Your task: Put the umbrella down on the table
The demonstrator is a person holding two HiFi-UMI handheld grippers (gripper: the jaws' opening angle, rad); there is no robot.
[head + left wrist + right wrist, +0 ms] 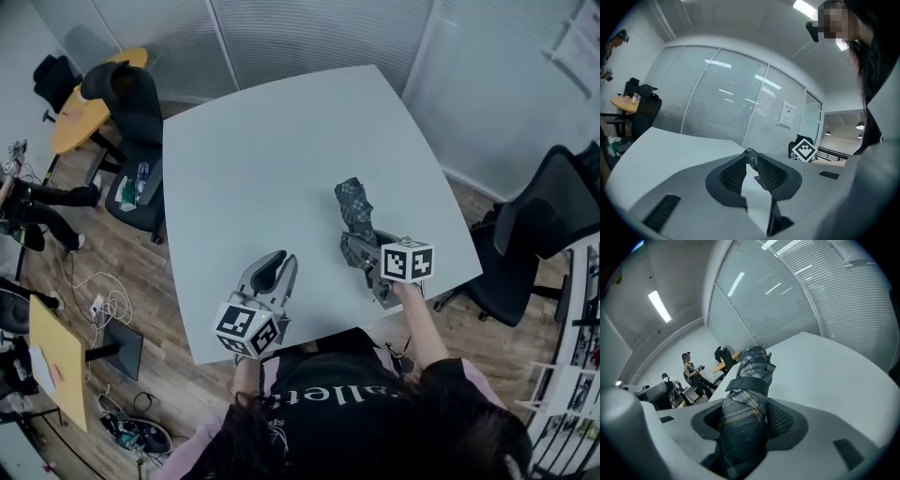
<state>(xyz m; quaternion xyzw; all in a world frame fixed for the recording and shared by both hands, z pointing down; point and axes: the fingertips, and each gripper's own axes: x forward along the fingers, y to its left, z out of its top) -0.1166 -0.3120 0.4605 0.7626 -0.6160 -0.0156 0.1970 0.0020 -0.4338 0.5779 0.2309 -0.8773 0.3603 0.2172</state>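
A folded plaid umbrella (356, 217) is held just over the right part of the pale table (281, 141), tip pointing away from the person. My right gripper (362, 249) is shut on its lower half. In the right gripper view the umbrella (751, 390), strapped shut, fills the space between both pads and sticks out over the table (825, 376). My left gripper (277, 269) hovers near the table's front edge, to the left of the umbrella and apart from it. Its jaws (750, 161) stand a little apart with nothing between them; the umbrella (751, 155) shows far behind the gap.
Black office chairs stand at the table's left (131, 103) and right (534, 234). A round wooden table (80, 112) is at the far left, a yellow board (56, 361) on the floor. Two people (691, 371) sit beyond the table's far side. Blinds and glass walls surround the room.
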